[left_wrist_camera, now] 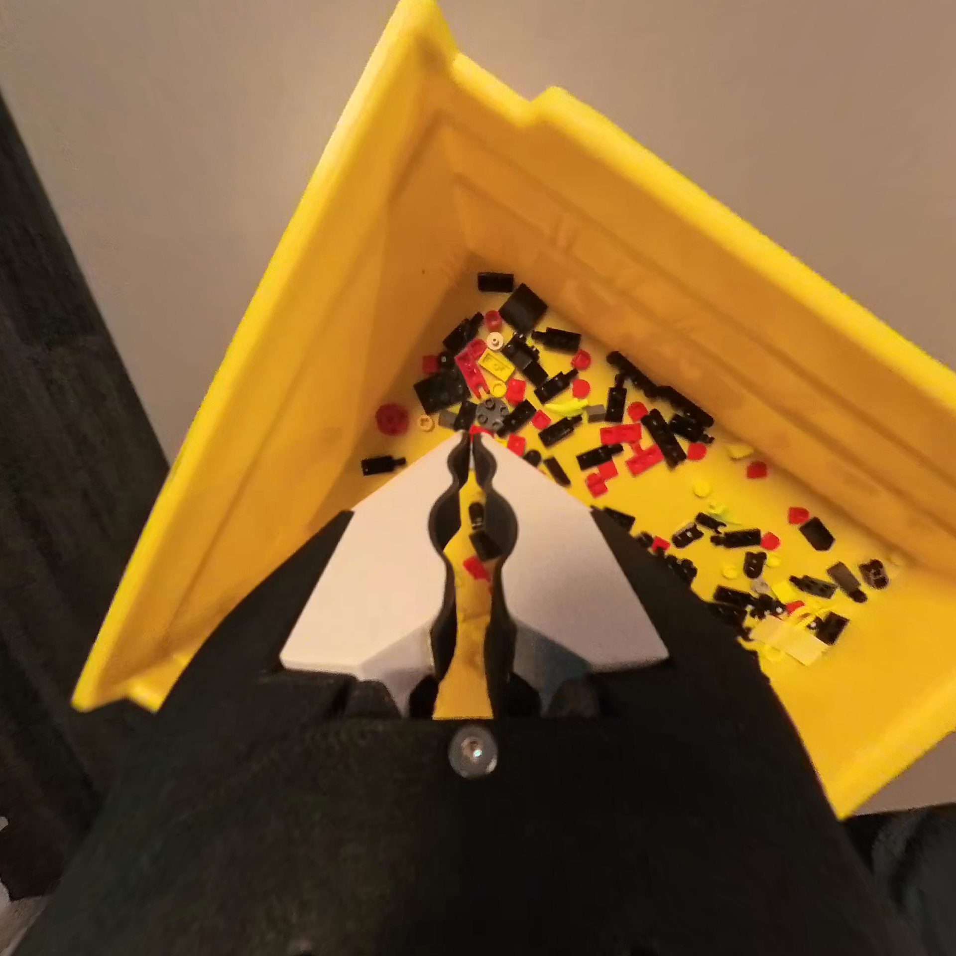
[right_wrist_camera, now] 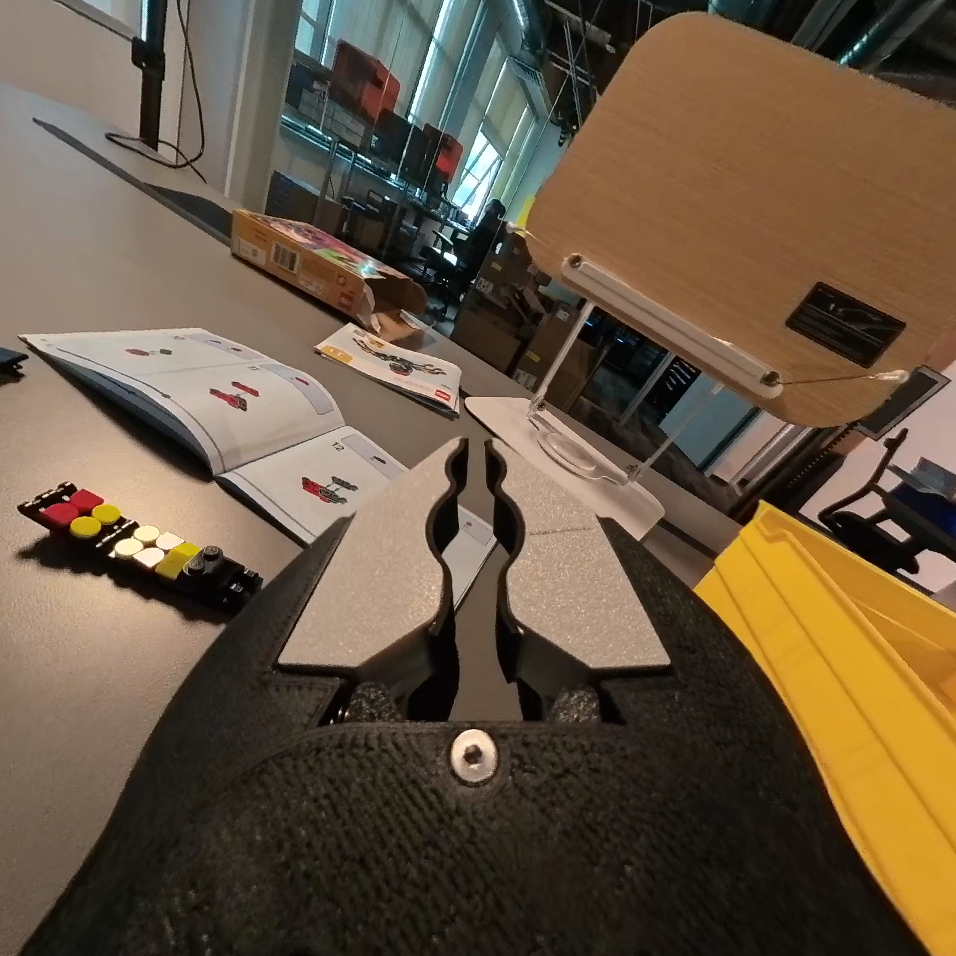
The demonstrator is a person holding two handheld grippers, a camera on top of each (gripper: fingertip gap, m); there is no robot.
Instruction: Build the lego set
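My left gripper (left_wrist_camera: 472,437) reaches down into a yellow bin (left_wrist_camera: 310,362) holding several loose black, red and yellow lego pieces. Its fingertips stand together, shut, just short of a small red piece (left_wrist_camera: 475,429) and a grey round plate (left_wrist_camera: 490,411). My right gripper (right_wrist_camera: 476,442) hovers low over the grey table (right_wrist_camera: 103,258). Its jaws stand slightly apart and I see only table and page through the gap. A partly built black model (right_wrist_camera: 139,543) with red, yellow and white tiles lies on the table to its left.
An open instruction booklet (right_wrist_camera: 207,393) lies ahead of the right gripper, with a second booklet (right_wrist_camera: 393,367) and an opened box (right_wrist_camera: 310,264) behind it. A wooden board on a clear stand (right_wrist_camera: 724,207) rises at right. The yellow bin's wall (right_wrist_camera: 827,672) is close on the right. Spacing between my two grippers at the tips: around 65 cm. From the left gripper's tips to the grey round plate (left_wrist_camera: 490,411) is close to 5 cm.
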